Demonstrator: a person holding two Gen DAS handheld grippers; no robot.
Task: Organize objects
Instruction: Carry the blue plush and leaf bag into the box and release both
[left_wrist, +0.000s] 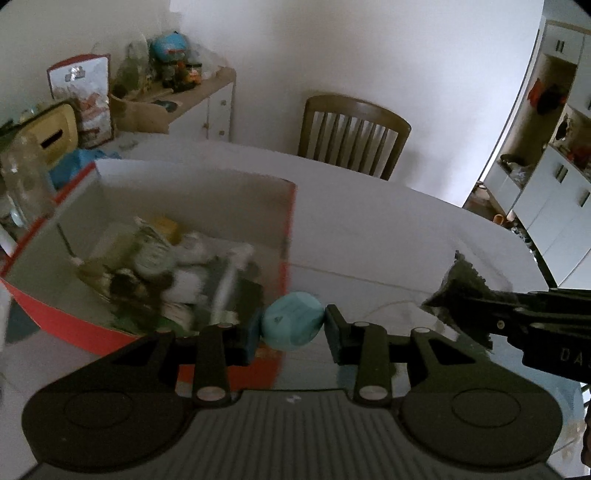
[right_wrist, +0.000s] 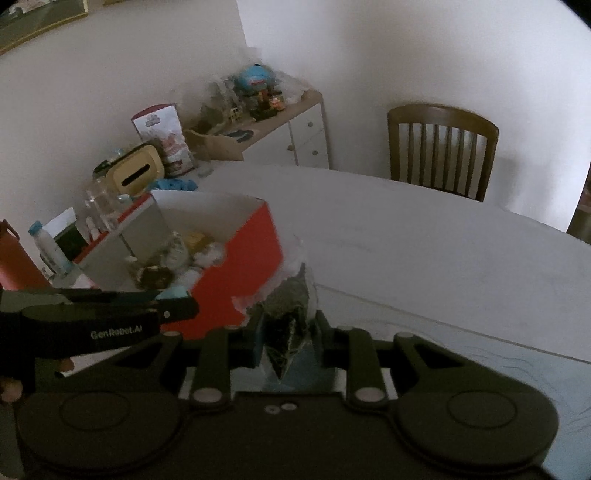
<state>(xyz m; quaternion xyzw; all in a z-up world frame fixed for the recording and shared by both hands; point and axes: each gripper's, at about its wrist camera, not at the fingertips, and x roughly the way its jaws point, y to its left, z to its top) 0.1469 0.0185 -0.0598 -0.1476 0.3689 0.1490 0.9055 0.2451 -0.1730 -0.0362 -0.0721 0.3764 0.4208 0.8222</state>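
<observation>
My left gripper (left_wrist: 293, 328) is shut on a light-blue rounded object (left_wrist: 293, 321), held above the near right corner of a red box with white inside (left_wrist: 192, 192). The box holds several jumbled items (left_wrist: 173, 266). My right gripper (right_wrist: 290, 332) is shut on a clear bag with dark contents (right_wrist: 291, 306), just right of the red box (right_wrist: 243, 258). In the left wrist view the right gripper (left_wrist: 495, 317) comes in from the right with the dark bag (left_wrist: 461, 288). In the right wrist view the left gripper (right_wrist: 177, 301) reaches in from the left over the box with the blue object (right_wrist: 173, 292).
The box sits on a white table (left_wrist: 388, 236). A wooden chair (left_wrist: 351, 136) stands at the far side. Jars, a yellow tissue box (right_wrist: 135, 173), a white bottle (right_wrist: 50, 247) and a red bottle (right_wrist: 14, 258) crowd the table's left. A cluttered sideboard (right_wrist: 288, 122) stands by the wall.
</observation>
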